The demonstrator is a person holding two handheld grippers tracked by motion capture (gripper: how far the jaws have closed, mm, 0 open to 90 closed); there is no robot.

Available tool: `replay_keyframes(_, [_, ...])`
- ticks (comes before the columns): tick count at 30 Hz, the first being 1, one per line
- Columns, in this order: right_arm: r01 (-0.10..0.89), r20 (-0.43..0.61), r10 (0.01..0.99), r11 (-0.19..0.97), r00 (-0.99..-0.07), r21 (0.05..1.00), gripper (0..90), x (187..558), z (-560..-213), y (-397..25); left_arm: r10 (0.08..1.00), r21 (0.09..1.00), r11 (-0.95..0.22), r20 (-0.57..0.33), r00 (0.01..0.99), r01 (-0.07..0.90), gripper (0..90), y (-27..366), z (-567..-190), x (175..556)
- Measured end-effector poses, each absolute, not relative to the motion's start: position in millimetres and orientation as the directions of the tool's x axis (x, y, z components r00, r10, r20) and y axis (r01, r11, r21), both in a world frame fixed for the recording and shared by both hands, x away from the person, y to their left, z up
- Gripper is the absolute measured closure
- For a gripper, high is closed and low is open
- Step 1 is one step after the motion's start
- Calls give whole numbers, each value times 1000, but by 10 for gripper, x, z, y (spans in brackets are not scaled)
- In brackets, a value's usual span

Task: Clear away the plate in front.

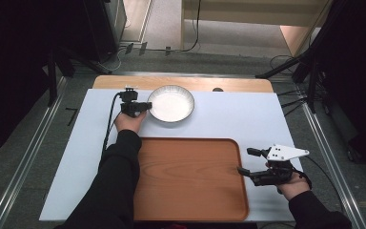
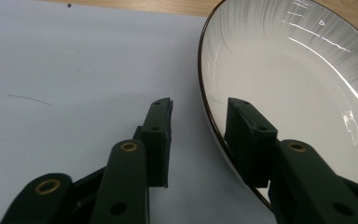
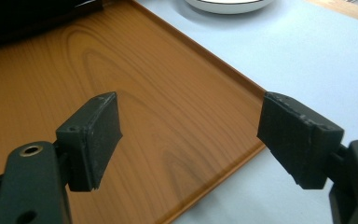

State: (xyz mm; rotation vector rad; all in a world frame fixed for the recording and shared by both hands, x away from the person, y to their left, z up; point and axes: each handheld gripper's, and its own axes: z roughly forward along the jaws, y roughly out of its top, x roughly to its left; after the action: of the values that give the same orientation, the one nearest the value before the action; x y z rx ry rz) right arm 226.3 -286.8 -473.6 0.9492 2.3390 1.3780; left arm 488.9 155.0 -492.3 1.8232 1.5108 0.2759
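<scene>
A white plate with a dark rim (image 1: 171, 102) (image 2: 289, 93) sits at the far middle of the white tabletop (image 1: 248, 119). My left gripper (image 1: 147, 106) (image 2: 200, 106) is open and straddles the plate's left rim: one jaw rests inside the plate, the other outside with a gap to the rim. A wooden tray (image 1: 190, 176) (image 3: 51, 65) lies empty at the near centre. My right gripper (image 1: 247, 161) (image 3: 186, 126) stands wide open over the tray's right edge, holding nothing. The plate's near edge (image 3: 228, 4) shows at the top of the right gripper view.
A strip of bare wooden table (image 1: 238, 85) runs behind the white surface, with a small dark spot (image 1: 218, 89) on it. Black stand legs (image 1: 286, 67) and cables lie on the floor beyond the table. Metal rails (image 1: 28, 157) flank both sides.
</scene>
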Motion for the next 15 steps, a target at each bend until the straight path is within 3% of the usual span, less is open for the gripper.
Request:
replay_keyframes(13, [395, 89, 649, 342, -756, 853, 220, 2268, -4737, -2864, 897, 679, 63, -360, 257, 731, 757, 1476, -5051, 4962])
replay_keyframes(15, [396, 91, 647, 344, -757, 851, 220, 2268, -4735, -2869, 885, 666, 116, -406, 228, 737, 771, 1485, -5073, 4983])
